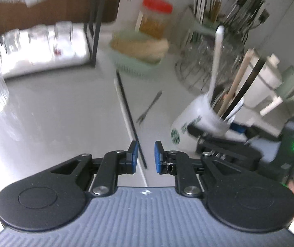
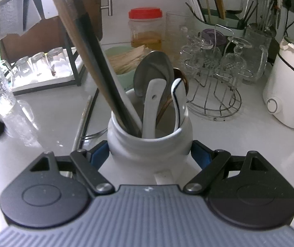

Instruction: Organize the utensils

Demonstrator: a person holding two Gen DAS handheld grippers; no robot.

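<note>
Centrally, white jar (image 2: 150, 144) of spoons (image 2: 154, 72) and chopsticks (image 2: 97, 68) stands on worktop (image 2: 250, 140), pinched by right tool (image 2: 150, 154). Left tool (image 1: 146, 156) narrowly spread, empty, over black chopstick (image 1: 129, 113). Fork (image 1: 150, 107) lies beside it; glass rack (image 2: 213, 94) behind.

we find a white counter (image 2: 239, 135) carrying all items. between our right jaws stands a white utensil jar (image 2: 150, 144). past our left jaws, chopsticks (image 1: 129, 115) lie flat, one dark and one pale, with a small fork (image 1: 150, 107) just right of them. beyond sit a green basket (image 1: 134, 61), a wire glass rack (image 2: 215, 94), a white appliance (image 2: 289, 86) and a tray of upturned glasses (image 2: 44, 72).
</note>
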